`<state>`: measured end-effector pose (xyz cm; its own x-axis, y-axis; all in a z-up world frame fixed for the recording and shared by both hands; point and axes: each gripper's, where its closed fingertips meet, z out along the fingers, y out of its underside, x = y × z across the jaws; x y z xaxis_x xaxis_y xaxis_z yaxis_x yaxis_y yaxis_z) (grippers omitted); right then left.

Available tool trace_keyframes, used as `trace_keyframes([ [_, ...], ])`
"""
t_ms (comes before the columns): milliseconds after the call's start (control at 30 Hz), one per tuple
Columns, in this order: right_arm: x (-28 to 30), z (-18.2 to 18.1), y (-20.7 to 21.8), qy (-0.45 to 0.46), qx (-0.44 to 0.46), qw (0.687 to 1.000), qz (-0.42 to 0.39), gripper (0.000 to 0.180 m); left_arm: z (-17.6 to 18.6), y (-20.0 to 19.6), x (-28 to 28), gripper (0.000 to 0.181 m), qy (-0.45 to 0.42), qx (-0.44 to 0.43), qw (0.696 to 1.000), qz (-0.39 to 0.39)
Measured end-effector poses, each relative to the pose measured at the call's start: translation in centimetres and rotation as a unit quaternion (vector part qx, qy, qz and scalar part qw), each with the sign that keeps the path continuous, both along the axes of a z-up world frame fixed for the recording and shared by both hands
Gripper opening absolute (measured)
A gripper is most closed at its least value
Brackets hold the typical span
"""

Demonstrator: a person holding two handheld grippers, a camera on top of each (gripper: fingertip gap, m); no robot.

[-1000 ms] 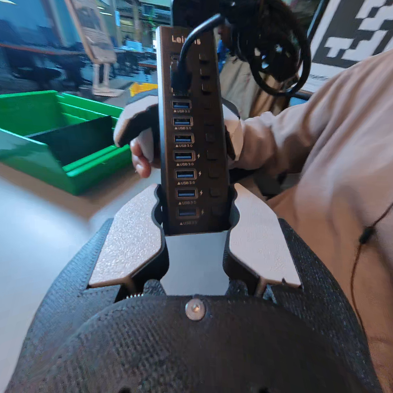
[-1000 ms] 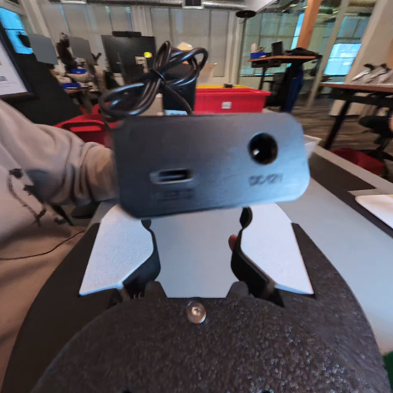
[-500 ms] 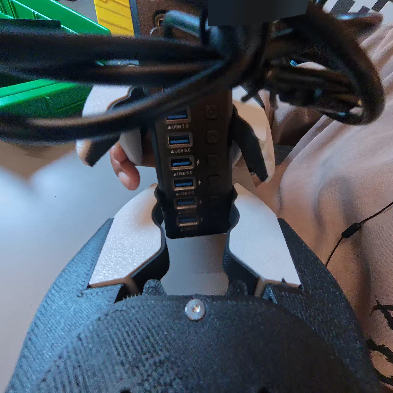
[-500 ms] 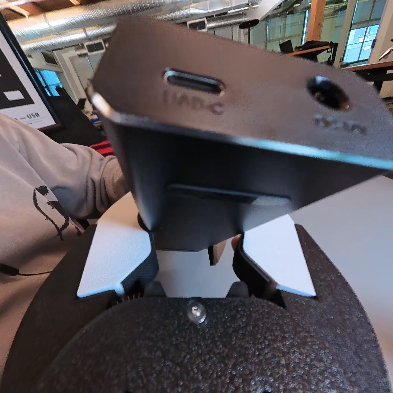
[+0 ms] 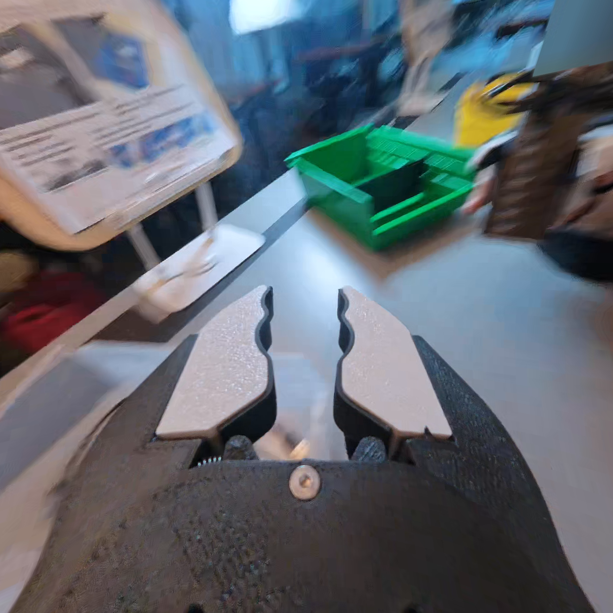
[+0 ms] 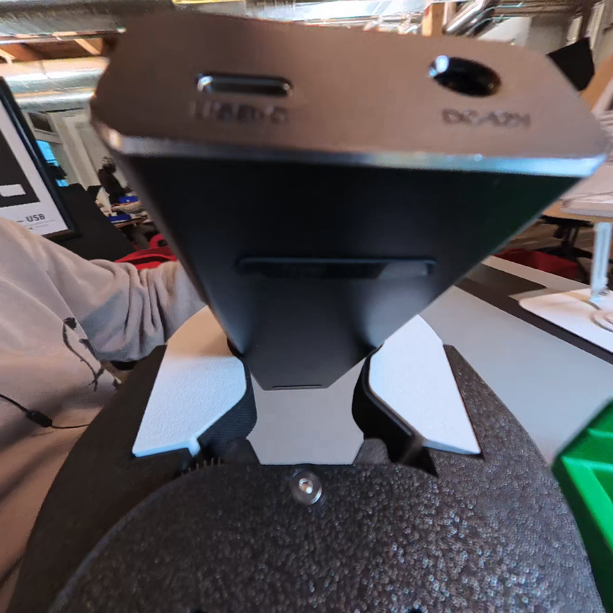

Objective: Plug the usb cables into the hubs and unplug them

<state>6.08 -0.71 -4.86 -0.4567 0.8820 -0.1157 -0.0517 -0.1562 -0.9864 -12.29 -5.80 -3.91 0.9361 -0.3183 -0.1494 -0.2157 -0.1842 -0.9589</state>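
Two grippers: the right gripper (image 6: 303, 371) clamped the long black metal USB hub (image 6: 331, 232), its axis pointing away; the left gripper (image 5: 305, 326), narrowly parted and empty, lay left of the hub.

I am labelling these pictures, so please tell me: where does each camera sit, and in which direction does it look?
Left wrist view: behind the open, empty left gripper, facing across the grey table to the green bin.
Right wrist view: behind the right gripper, shut on the black hub; a beige sleeve shows.
Shared: table, green bin, hub.
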Motion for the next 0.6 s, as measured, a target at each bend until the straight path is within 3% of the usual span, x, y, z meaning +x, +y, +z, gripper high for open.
trace_keyframes([
  [100,0.8,-0.8,1.3,-0.005,-0.014,1.000,-0.011,0.072,-2.3,-0.8,-7.5,0.035,0.070,-0.130,0.986,0.074],
  [200,0.7,-1.1,1.4,-0.010,-0.009,1.000,-0.012,0.072,-6.2,-0.6,-11.3,0.032,0.236,-0.224,0.944,0.049],
  [267,0.5,-1.0,1.4,-0.012,-0.001,1.000,-0.014,0.072,-8.7,-0.4,-12.8,0.030,0.375,-0.273,0.886,0.005],
  [333,0.4,-1.2,1.5,-0.015,-0.002,1.000,-0.019,0.072,-10.4,0.0,-13.4,0.029,0.459,-0.315,0.830,-0.039],
  [433,0.5,-1.8,2.2,-0.025,-0.016,0.999,-0.027,0.072,-11.7,0.8,-14.5,0.035,0.588,-0.354,0.718,-0.111],
  [567,0.6,-2.3,3.2,-0.031,-0.041,0.998,-0.030,0.072,-15.2,0.3,-14.2,0.038,0.633,-0.410,0.621,-0.214],
  [600,0.7,-2.3,3.3,-0.031,-0.045,0.998,-0.030,0.072,-16.1,0.1,-14.6,0.029,0.647,-0.418,0.596,-0.227],
])
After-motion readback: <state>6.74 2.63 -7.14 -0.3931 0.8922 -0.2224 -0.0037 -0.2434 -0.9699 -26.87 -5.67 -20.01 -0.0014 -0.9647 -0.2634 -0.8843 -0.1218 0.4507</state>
